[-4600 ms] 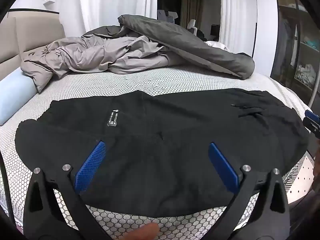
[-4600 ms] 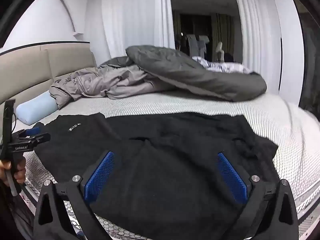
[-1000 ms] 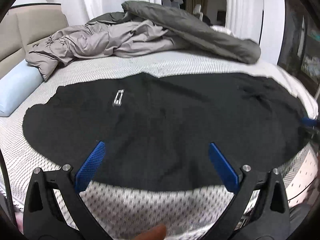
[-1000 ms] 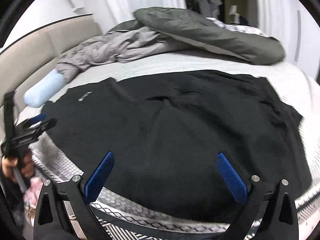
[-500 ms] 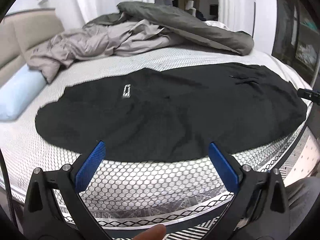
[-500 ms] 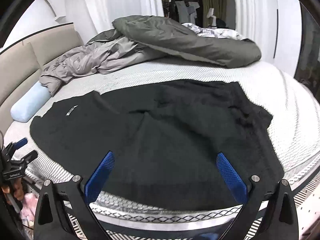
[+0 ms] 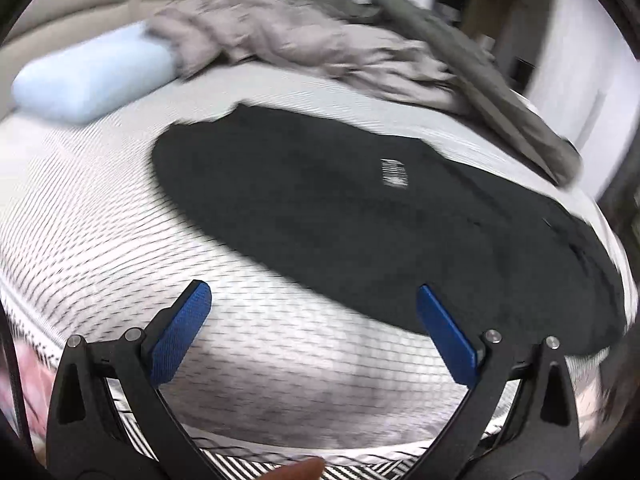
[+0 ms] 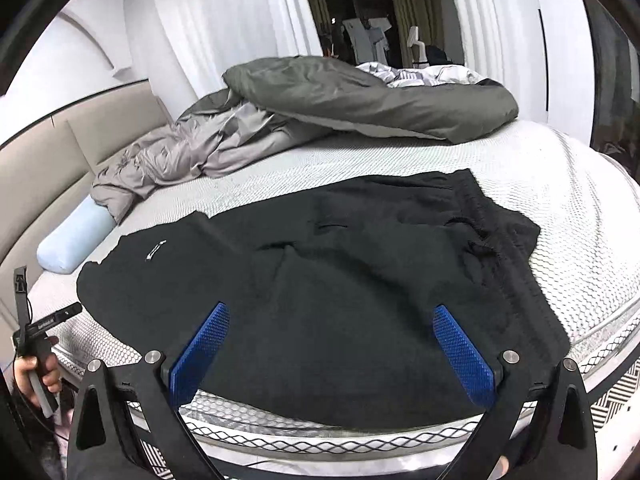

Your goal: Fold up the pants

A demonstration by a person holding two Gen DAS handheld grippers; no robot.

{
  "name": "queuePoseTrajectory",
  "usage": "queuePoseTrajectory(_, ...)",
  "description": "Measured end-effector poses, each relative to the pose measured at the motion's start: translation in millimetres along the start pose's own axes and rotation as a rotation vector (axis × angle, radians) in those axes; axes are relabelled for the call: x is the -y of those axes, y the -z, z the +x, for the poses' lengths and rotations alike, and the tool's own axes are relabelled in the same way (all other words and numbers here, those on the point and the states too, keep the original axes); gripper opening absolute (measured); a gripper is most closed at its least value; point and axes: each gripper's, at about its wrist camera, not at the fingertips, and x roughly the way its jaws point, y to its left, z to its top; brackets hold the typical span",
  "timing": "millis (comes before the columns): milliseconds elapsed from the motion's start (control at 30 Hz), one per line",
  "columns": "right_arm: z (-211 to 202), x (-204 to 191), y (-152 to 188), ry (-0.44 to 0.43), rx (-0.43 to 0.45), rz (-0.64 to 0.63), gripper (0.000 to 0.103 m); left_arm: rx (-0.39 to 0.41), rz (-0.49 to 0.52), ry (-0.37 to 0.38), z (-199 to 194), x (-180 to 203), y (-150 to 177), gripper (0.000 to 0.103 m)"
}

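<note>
Left gripper (image 7: pixel 310 322): jaws stood wide apart, empty, hovering over bare mattress (image 7: pixel 100 216) near the bed's front edge; view blurred.
Right gripper (image 8: pixel 330 346): jaws likewise spread, holding nothing, poised above the near hem of the pants.
Pants (image 8: pixel 320 280): one black pair, spread flat across the mattress, not yet folded; small white label (image 8: pixel 155 249) toward the left end, waistband (image 8: pixel 504 232) toward the right.
Long axis: ran left to right, crosswise to both grippers.
Key relation: pants lay ahead and to the right of the left gripper; the right gripper was nearer, directly over the cloth.
Pillow (image 8: pixel 76 240): one, pale blue, beyond the left end.
Duvet (image 8: pixel 320 112): one grey heap, farthest back.
Count: two grippers, one garment.
</note>
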Motion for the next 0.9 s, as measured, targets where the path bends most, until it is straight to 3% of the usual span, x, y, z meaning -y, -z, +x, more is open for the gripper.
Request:
queuePoseTrajectory(100,1.3,-0.3,5.7,-0.008,-0.033,-0.045,0.103,-0.001,-0.123,0.012,7.7,-40.3,-9.5,0.091)
queuePoseTrajectory(200,6.5,1.9,9.4,0.049,-0.05,-0.07,0.103,-0.027,-0.194,0.045,21.6,-66.1,-20.0,0.084)
queuePoseTrajectory(333,10.6,9.9,15.1,0.062,-0.02,-0.03,0.103,-0.064,-0.201,0.033,43.1,-77.8,-36.4,0.084)
queuePoseTrajectory(467,18.6,17.4,17.6,0.034,-0.03,0.002,0.103,-0.051,-0.351,0.039,65.5,-101.7,-52.3,0.084)
queuePoseTrajectory(500,20.9,16.7,17.8,0.043,-0.039,-0.009,0.103,-0.04,-0.377,0.045,67.8,-105.8,-55.5,0.08)
queuePoseTrajectory(567,25.2,15.3,19.6,0.065,-0.053,-0.033,0.103,-0.035,-0.399,0.056,73.4,-111.9,-64.0,0.046)
queuePoseTrajectory(600,25.6,15.0,21.0,0.067,-0.057,-0.035,0.103,-0.044,-0.397,0.054,74.8,-112.9,-66.5,0.02)
queuePoseTrajectory(633,25.8,15.9,22.4,0.065,-0.059,-0.035,0.103,-0.042,-0.389,0.05,73.3,-110.2,-67.0,0.004)
queuePoseTrajectory(800,20.8,23.9,28.4,0.07,-0.058,-0.031,0.103,0.029,-0.238,-0.079,18.5,-101.0,-48.2,0.003)
queuePoseTrajectory(900,17.9,34.8,31.4,0.087,-0.07,-0.03,0.103,-0.006,-0.191,-0.164,1.4,-103.0,-26.0,0.004)
